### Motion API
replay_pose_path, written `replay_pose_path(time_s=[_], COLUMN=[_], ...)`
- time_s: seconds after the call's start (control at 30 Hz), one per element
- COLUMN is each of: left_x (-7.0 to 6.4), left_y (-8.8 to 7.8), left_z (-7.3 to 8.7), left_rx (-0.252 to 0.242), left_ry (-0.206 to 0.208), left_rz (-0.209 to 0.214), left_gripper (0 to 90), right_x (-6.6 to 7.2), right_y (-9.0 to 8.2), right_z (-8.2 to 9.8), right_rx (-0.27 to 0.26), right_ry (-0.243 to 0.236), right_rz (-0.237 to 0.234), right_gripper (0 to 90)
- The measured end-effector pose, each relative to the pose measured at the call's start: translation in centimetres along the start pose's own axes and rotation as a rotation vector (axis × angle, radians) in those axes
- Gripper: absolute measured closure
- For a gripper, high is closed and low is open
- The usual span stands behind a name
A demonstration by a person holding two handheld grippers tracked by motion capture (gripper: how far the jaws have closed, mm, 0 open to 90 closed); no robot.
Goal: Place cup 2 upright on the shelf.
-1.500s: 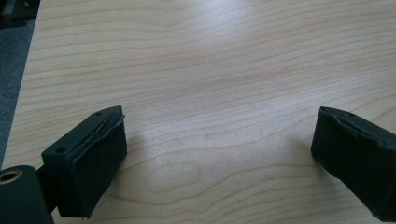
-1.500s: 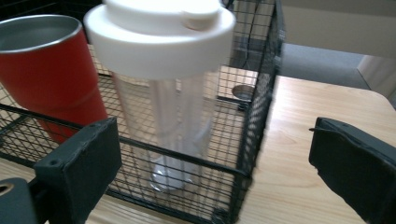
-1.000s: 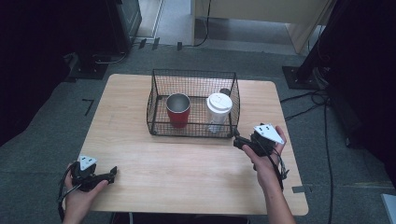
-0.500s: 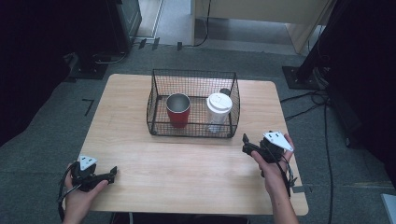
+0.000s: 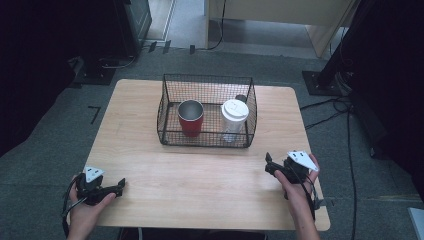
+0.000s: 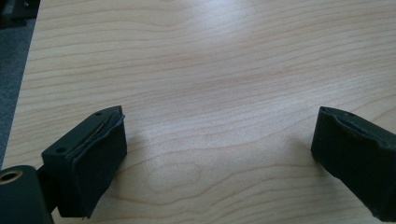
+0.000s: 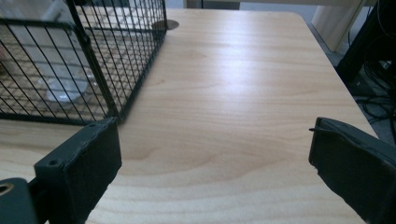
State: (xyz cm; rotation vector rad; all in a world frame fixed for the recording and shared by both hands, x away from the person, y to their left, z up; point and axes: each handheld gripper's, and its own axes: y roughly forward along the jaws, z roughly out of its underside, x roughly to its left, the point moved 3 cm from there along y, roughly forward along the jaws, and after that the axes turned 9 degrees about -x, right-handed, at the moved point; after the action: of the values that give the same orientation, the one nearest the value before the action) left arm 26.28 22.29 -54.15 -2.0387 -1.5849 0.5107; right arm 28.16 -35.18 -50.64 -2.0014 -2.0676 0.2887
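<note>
A black wire basket [image 5: 207, 82] stands at the middle back of the wooden table [image 5: 150, 170]. Inside it a red metal cup [image 5: 190, 118] stands at the left and a white lidded paper cup [image 5: 234, 120] at the right. My left gripper [image 5: 119, 186] rests low at the table's front left, open, with bare wood between its pads [image 6: 100, 161]. My right gripper [image 5: 270, 165] is held at the front right, open and empty, pointing toward the basket's near right corner [image 7: 112, 114]. The paper cup's base [image 7: 65, 88] shows through the mesh.
The table's right edge [image 7: 345, 88] runs close beside the right gripper. Dark cables [image 5: 345, 107] lie on the grey floor to the right, and a black stand base [image 5: 320, 82] sits past the table's far right corner. Dark equipment stands at the back left.
The right hand has drawn back from the basket toward the table's front right and come lower. The left hand has stayed put. Both grippers' jaws stand as wide as before.
</note>
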Motion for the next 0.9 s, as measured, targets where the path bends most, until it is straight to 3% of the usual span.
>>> replay_pose_path(time_s=[0.4, 0.9], left_x=[0.0, 0.0], left_y=[0.0, 0.0], left_z=[0.0, 0.0], left_rx=[0.000, -0.002], left_ry=[0.000, -0.001], left_rz=[0.000, -0.002], left_gripper=[4.0, 4.3], right_x=[-2.0, -3.9], right_y=[-1.0, -2.1], right_z=[3.0, 4.0], right_rx=[0.063, 0.103], right_ry=[0.009, 0.026], right_rz=[0.042, 0.066], right_gripper=[2.4, 2.4])
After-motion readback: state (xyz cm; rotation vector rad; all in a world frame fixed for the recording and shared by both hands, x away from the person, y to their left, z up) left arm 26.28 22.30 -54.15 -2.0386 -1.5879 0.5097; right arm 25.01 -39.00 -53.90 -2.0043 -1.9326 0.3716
